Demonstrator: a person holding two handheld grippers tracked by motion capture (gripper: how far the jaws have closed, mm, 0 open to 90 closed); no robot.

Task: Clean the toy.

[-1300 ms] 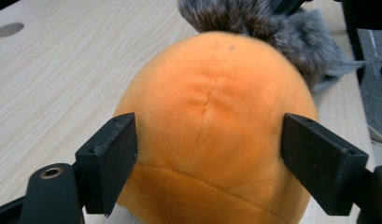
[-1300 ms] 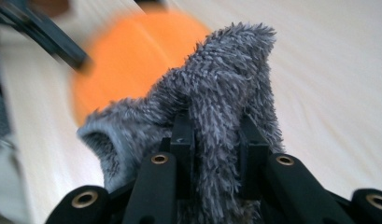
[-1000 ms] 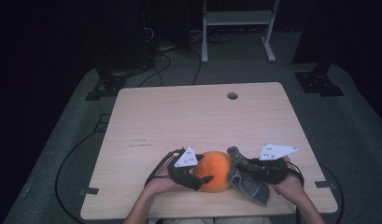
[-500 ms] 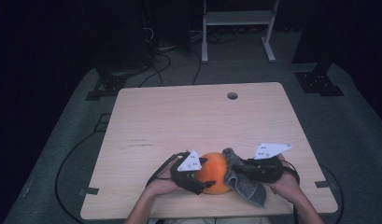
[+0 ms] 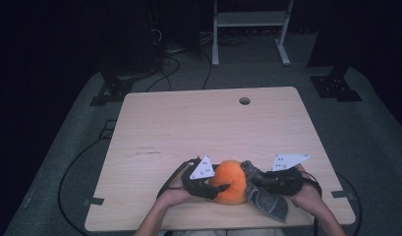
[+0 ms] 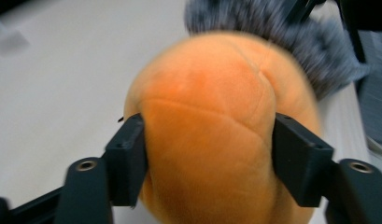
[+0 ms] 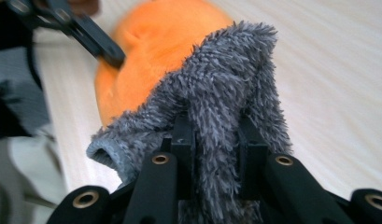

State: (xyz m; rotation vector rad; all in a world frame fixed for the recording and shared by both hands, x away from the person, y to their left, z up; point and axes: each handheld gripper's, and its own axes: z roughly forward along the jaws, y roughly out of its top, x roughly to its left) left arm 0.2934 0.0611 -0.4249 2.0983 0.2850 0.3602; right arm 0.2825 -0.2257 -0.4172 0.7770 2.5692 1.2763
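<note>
A round orange plush toy [image 5: 230, 182] lies near the front edge of the wooden table [image 5: 188, 128]. My left gripper [image 5: 219, 189] reaches it from the left. In the left gripper view its jaws have just been closing, and both pads now press into the sides of the plush [image 6: 212, 93]. A grey fuzzy cloth [image 5: 270, 204] drapes against the toy's right side. My right gripper [image 7: 216, 140] is shut on a bunched fold of that cloth [image 7: 226, 88], with the orange plush [image 7: 146, 42] just beyond it.
The table has a small round cable hole [image 5: 244, 101] near its far edge. Beyond it stand a white metal frame [image 5: 250, 19] and black stands [image 5: 336, 83], and cables [image 5: 71, 167] lie on the grey floor. Both forearms come in over the front edge.
The left gripper's jaws have closed in onto the orange plush. Both hands and the cloth have stayed nearly where they were.
</note>
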